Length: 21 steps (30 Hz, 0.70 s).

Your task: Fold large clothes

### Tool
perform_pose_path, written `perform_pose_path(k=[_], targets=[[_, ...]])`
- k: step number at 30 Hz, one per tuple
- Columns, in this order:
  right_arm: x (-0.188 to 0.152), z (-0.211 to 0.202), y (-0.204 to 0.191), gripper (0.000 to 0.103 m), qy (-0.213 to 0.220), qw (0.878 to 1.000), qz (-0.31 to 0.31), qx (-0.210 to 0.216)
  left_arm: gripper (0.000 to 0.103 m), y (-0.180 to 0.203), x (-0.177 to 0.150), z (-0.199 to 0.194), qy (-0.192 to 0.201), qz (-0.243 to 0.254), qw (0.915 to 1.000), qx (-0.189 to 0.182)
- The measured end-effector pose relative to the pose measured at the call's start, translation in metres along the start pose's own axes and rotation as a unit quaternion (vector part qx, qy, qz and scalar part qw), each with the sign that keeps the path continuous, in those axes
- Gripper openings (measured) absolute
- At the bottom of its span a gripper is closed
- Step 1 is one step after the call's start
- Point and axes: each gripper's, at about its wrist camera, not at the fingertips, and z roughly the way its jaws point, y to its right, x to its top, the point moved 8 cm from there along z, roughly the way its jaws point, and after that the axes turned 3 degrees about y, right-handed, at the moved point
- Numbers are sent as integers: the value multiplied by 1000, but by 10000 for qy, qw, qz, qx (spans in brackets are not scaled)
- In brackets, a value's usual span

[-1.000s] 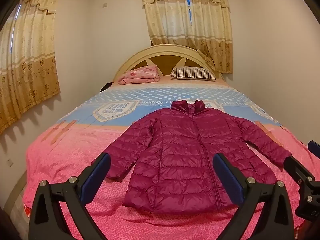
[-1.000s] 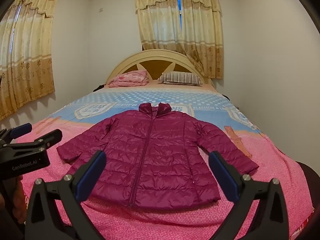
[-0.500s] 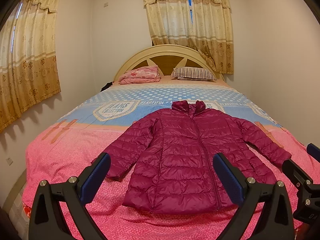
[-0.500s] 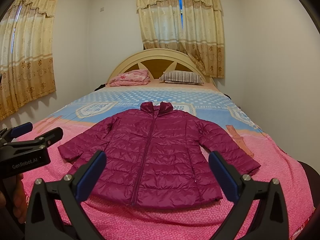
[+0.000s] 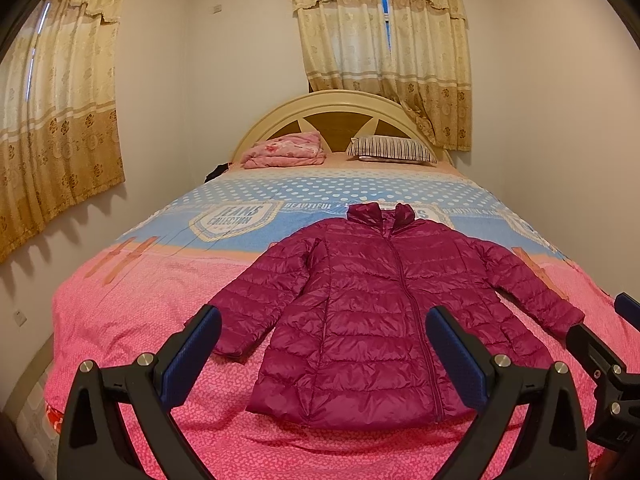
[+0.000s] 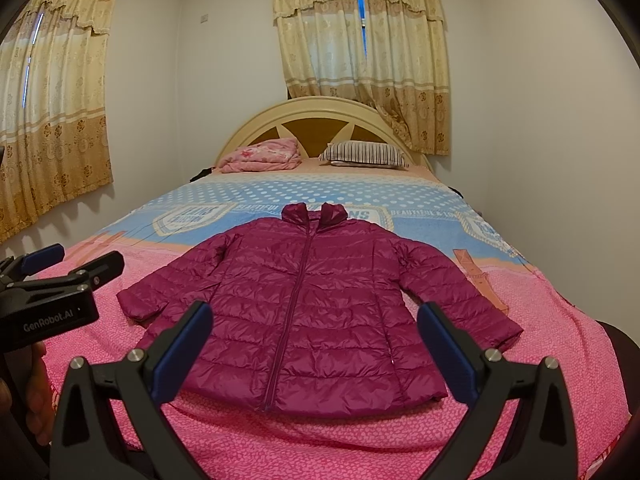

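Note:
A magenta quilted puffer jacket (image 5: 380,312) lies flat, front up and zipped, sleeves spread, on the pink end of the bed; it also shows in the right wrist view (image 6: 316,308). My left gripper (image 5: 324,352) is open and empty, held above the foot of the bed short of the jacket's hem. My right gripper (image 6: 316,344) is open and empty at about the same distance. The right gripper shows at the right edge of the left wrist view (image 5: 600,352), and the left gripper at the left edge of the right wrist view (image 6: 60,280).
The bed (image 5: 140,312) has a pink and blue cover. A folded pink blanket (image 5: 284,152) and a striped pillow (image 5: 392,148) lie by the headboard (image 5: 340,108). Walls stand close on both sides, with curtains (image 5: 52,120) at left and behind.
Both grippers have drifted slightly forward and up, so the jacket sits a little lower in view. Nothing has been touched.

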Motion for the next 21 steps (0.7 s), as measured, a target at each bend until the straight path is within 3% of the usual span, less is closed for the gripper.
perform_pose_path(k=[21], targets=[[-2,1,-2,103,-19,10000,4,10,102,-1,0,1,15,14,10000,-5]])
